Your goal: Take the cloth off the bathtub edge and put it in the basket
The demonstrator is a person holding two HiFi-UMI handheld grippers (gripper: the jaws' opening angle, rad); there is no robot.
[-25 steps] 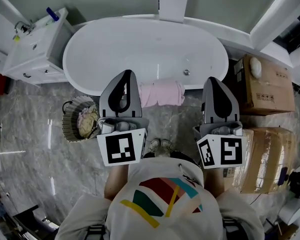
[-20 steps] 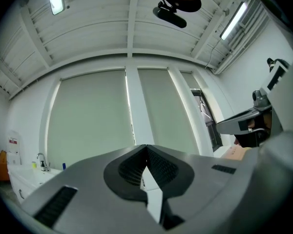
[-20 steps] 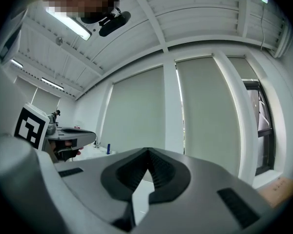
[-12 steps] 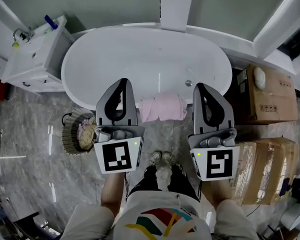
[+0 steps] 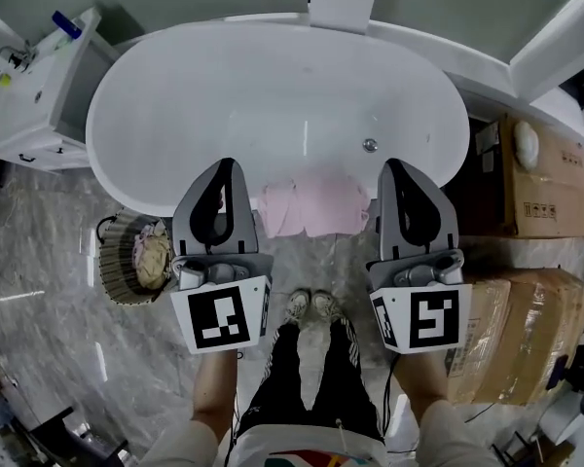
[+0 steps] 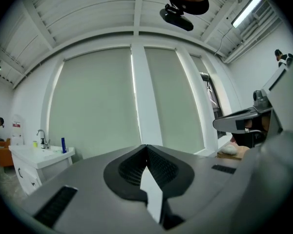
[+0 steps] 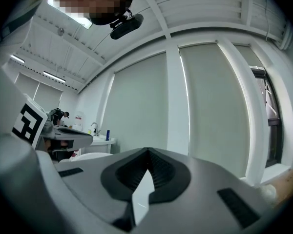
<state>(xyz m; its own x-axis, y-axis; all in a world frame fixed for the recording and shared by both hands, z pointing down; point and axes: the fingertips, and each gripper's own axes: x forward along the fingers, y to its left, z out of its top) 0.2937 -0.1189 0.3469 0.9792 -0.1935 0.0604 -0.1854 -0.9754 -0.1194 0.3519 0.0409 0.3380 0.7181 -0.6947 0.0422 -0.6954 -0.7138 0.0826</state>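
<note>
head view alone shows cloth point(image 5: 311, 205) on bathtub point(image 5: 273, 95); left gripper point(image 5: 224, 163), right gripper point(image 5: 391, 165) pressed together (empty).

Gleaming glossy and smooth across the white bathtub point(image 5: 273, 76), lying soft and fluffy as pink cloth point(image 5: 316, 207) over its edge, looking coarse and woven around the basket point(image 5: 112, 278), shining like polished marble over the floor point(image 5: 58, 339), showing matt brown cardboard on the boxes point(image 5: 540, 193).

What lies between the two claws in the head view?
The pink cloth, draped over the bathtub edge, lies between the left claw and the right claw. The head view shows it; both claws are shut and empty.
</note>
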